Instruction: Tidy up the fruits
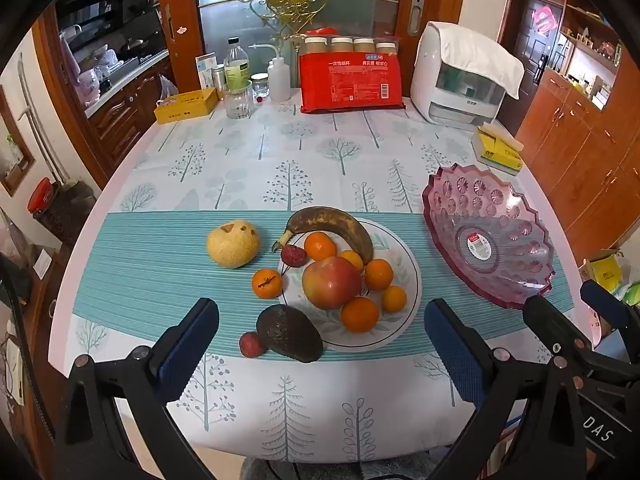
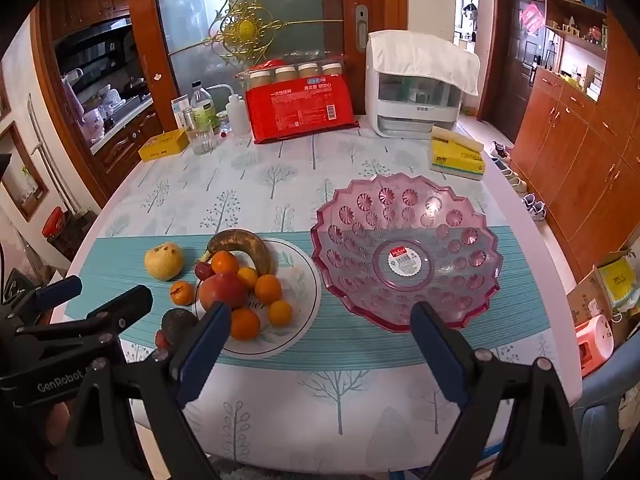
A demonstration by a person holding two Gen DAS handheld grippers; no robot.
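Both tools gape wide, empty: fruit on the white plate (image 1: 404,312) lies just ahead of the left tool (image 1: 320,344), the seemingly empty pink bowl (image 2: 404,256) ahead of the right tool (image 2: 320,344).

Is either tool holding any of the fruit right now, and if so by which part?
Nothing is held. The left tool and the right tool both stand open above the table, with no fruit between their pads.

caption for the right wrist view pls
Open right gripper hovers before an empty pink bowl beside a plate of fruit.
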